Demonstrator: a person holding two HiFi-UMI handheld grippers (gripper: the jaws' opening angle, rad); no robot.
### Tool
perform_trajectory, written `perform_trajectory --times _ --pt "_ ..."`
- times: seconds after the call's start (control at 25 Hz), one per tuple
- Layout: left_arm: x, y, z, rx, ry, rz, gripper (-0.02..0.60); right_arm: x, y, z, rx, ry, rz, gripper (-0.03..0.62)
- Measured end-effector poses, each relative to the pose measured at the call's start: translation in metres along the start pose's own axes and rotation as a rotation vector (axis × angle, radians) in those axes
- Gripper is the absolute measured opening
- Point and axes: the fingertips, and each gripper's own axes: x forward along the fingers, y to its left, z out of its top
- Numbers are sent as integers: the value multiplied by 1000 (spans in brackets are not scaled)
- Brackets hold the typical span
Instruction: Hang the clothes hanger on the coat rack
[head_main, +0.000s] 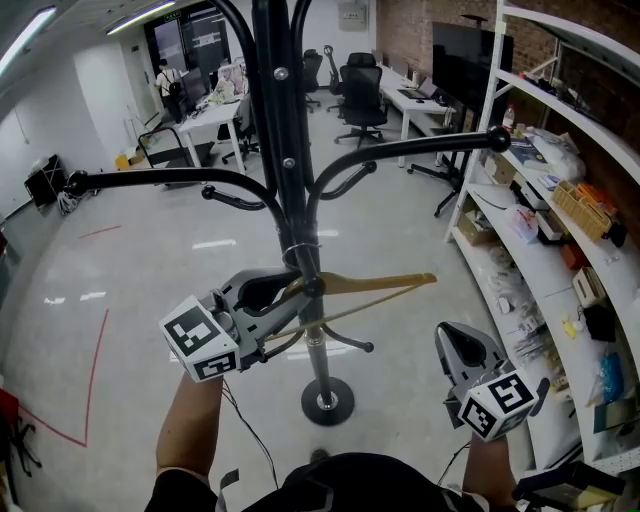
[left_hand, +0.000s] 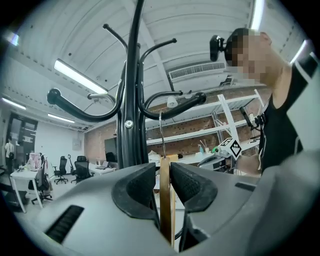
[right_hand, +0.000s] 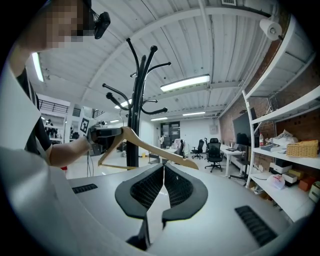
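A black coat rack (head_main: 290, 150) stands right in front of me, its curved arms spreading left and right. The wooden hanger (head_main: 370, 284) lies level beside the pole. In the left gripper view the hanger's wood (left_hand: 165, 200) stands upright between the pads, and its wire hook rises to a curved rack arm (left_hand: 172, 111) and seems to rest over it. My left gripper (head_main: 300, 290) is open, its pads close beside the wood without pressing it. My right gripper (head_main: 450, 335) is lower right, shut and empty. The right gripper view shows the hanger (right_hand: 150, 147) beside the rack (right_hand: 135, 115).
The rack's round base (head_main: 328, 400) sits on the glossy floor just ahead of my feet. White shelving (head_main: 560, 200) packed with boxes and parts runs along the right. Desks and office chairs (head_main: 360, 90) stand at the back. Red tape lines (head_main: 95, 370) mark the floor at left.
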Motion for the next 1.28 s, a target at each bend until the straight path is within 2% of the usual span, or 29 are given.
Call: perform_trajectory --times 0.44,0.64,0.92,1.04,1.12,1.28 --pt "-19 5 19 36 -57 127 120 -6 2 1 -7 -8 37 9" --pt "-31 9 27 25 -76 199 120 -10 3 3 -5 -15 55 9" --pt "-64 -1 49 21 -137 373 118 -19 8 9 -25 -40 117 9" --pt "-81 -14 42 1 -113 476 53 -22 8 9 -22 -50 146 9" --pt "-92 -25 36 -32 -118 536 44 -24 6 9 -18 -55 164 9" --pt "-103 -61 26 -72 -136 607 2 -31 3 8 -15 -57 214 9"
